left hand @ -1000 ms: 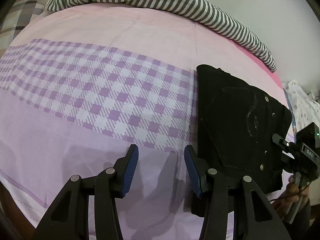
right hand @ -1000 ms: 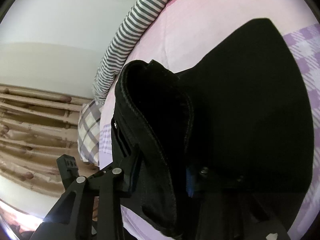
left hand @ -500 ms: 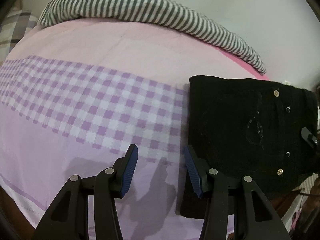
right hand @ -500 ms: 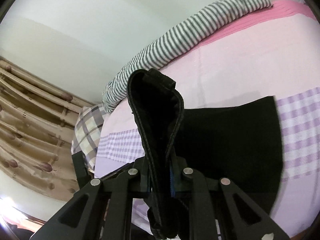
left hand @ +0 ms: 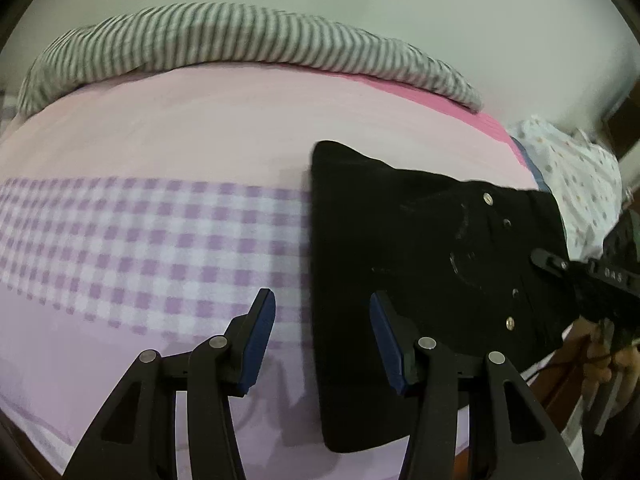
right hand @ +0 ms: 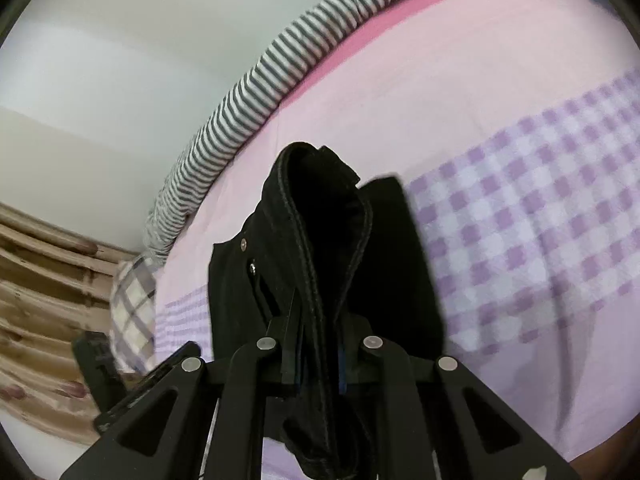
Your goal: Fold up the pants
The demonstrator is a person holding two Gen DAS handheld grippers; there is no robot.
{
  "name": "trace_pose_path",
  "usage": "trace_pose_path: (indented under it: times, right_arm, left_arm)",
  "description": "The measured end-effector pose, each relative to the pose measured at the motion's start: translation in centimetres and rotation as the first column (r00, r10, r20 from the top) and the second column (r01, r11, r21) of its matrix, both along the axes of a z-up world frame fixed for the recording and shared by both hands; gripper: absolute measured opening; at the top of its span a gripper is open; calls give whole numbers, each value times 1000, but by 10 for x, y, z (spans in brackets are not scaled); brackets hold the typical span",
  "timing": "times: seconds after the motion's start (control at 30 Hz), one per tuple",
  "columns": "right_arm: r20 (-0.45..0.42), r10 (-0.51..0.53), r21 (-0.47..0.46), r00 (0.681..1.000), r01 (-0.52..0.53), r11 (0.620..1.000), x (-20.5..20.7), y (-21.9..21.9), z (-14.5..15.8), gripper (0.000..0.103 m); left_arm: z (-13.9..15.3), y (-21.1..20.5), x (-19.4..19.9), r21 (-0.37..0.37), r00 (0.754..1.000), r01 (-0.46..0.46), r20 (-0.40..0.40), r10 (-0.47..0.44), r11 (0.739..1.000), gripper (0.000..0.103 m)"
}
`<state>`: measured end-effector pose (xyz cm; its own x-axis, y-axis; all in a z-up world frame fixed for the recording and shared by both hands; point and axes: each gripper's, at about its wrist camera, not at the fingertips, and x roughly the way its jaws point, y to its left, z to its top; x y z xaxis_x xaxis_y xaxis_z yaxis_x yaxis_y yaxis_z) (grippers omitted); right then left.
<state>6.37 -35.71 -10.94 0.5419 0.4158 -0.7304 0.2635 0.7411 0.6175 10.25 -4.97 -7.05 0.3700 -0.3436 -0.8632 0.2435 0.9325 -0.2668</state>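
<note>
The black pants (left hand: 432, 248) lie folded on the pink and purple bed sheet (left hand: 168, 144) at the right, their rivets facing up. My left gripper (left hand: 322, 340) hangs open over the sheet and touches nothing, its right pad just over the pants' left edge. In the right wrist view, my right gripper (right hand: 318, 354) is shut on the waistband end of the pants (right hand: 324, 208), which stands up as a doubled fold between the pads. The right gripper (left hand: 560, 266) also shows at the right rim of the left wrist view, gripping the pants' edge.
A grey-striped bolster (left hand: 240, 44) runs along the far edge of the bed by the white wall. A spotted cloth (left hand: 576, 168) lies beyond the pants. A checked pillow (right hand: 132, 308) and wooden panelling (right hand: 36, 296) are at the left. A hand (left hand: 600, 356) holds the right gripper.
The right gripper closed on the pants' waistband and lifted it, tilting up to face the bed. The left gripper drifted toward the pants, still open with nothing in it.
</note>
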Motion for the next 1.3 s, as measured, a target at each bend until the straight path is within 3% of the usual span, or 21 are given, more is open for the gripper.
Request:
trace_pose_path:
  times: [0.1, 0.17, 0.23, 0.33, 0.4, 0.43, 0.47, 0.67, 0.77, 0.83, 1.0, 1.03, 1.13, 1.3]
  right_arm:
    - [-30, -12, -29, 999, 11, 1000, 1, -10, -11, 13]
    - [-82, -11, -71, 997, 5, 997, 2, -13, -22, 34]
    - [-98, -18, -129, 995, 5, 992, -1, -13, -20, 41]
    - [-81, -27, -116, 996, 18, 993, -17, -16, -10, 43]
    - [-72, -47, -106, 996, 39, 994, -34, -18, -5, 43]
    - [-67, -45, -96, 997, 39, 995, -39, -18, -4, 37]
    - [-62, -36, -78, 997, 31, 996, -47, -15, -3, 17]
    - [-43, -44, -99, 998, 40, 994, -65, 3, 8, 11]
    - [-40, -69, -101, 997, 65, 993, -73, 7, 9, 10]
    - [-77, -71, -116, 994, 61, 991, -76, 7, -5, 10]
    - [-106, -104, -48, 989, 99, 994, -76, -3, -23, 10]
    - [-115, -99, -51, 988, 93, 994, -76, -4, -22, 14]
    - [-119, -111, -67, 987, 103, 992, -74, -9, -11, 27]
    - [6, -124, -154, 992, 123, 980, -58, -20, 30, 27]
  left_arm:
    - [-10, -16, 1, 32, 998, 54, -12, -54, 998, 51]
    - [-22, -24, 1, 47, 995, 90, -47, -88, 995, 51]
    - [-30, -26, 0, 65, 993, 103, -66, -98, 993, 52]
    - [-30, -24, -2, 59, 993, 103, -69, -99, 993, 54]
    - [-27, -22, -2, 47, 993, 98, -77, -94, 994, 54]
    - [-25, -22, -4, 45, 993, 97, -75, -94, 994, 54]
    - [-23, -22, -6, 43, 993, 101, -68, -98, 994, 54]
    - [-22, -25, -27, 96, 984, 175, -36, -173, 980, 54]
    - [-28, -20, -32, 86, 979, 199, -63, -194, 976, 54]
    - [-36, -16, -32, 77, 977, 198, -89, -191, 977, 54]
    - [-39, -12, -31, 64, 979, 182, -104, -175, 981, 56]
    - [-37, -12, -31, 69, 980, 181, -102, -174, 981, 56]
    - [-23, -10, -37, 56, 982, 179, -68, -175, 982, 55]
    - [2, -7, -50, 17, 979, 203, 14, -203, 979, 55]
